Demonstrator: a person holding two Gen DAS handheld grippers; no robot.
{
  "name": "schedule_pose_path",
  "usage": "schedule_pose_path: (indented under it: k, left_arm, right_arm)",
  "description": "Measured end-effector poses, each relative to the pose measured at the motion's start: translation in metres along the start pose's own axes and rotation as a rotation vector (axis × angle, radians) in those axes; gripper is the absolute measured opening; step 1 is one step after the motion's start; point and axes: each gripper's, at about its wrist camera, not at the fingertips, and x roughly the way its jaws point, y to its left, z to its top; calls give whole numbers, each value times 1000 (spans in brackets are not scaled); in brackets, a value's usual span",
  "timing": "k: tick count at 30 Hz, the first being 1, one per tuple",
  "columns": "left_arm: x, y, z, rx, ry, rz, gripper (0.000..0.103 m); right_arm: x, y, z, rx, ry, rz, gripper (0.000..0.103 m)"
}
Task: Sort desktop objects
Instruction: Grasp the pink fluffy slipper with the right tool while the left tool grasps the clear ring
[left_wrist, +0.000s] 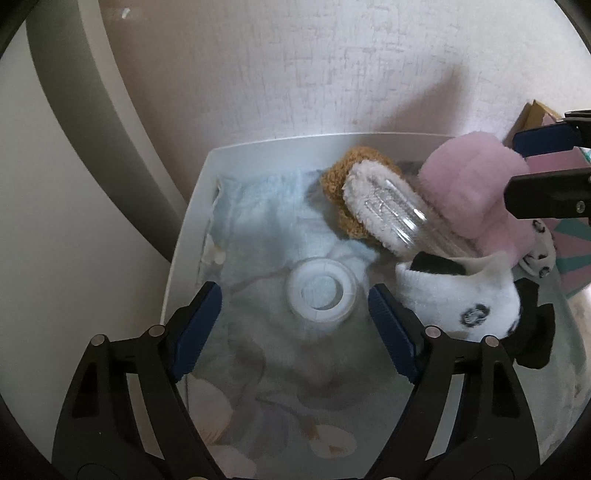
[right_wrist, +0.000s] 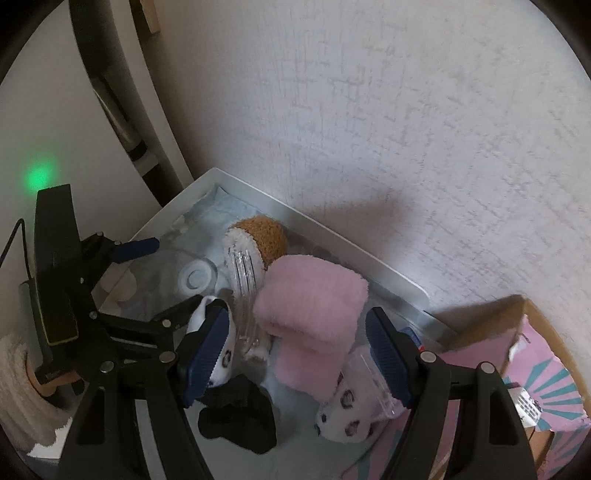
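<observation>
White tray set against a textured pale wall, holding the sorted items. Left claw: jaws apart, nothing between the pads, poised over a clear round lid lying flat on the pale blue cloth that lines the tray. Right claw: jaws apart, straddling a folded pink fluffy sock; whether the pads touch it cannot be told. A clear ribbed tube lies with its long axis diagonal, upper left to lower right in the left wrist view, resting across a brown-and-white fuzzy item. A white sock with dark motifs sits just right of the left claw. Only the right wrist view shows the black fabric piece in full, the spotted white sock, the pink-and-teal carton beside the tray, and a green light on the left.
</observation>
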Motion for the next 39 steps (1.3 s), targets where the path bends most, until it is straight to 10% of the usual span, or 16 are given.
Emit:
schedule_pose_path:
  k: [6,19,39]
  left_arm:
    - [0,-4,-2,12,-21,-19,79]
    - [-11,-12,-6,54,-29,23,40]
    - [-63,-37,-8,51,-82,-2,40]
  right_arm:
    - [16,-2,3,24,21,-13,71]
    - [25,-4,1,55,32,-32,30]
    - [7,-2,-2,121,-31,-75,25]
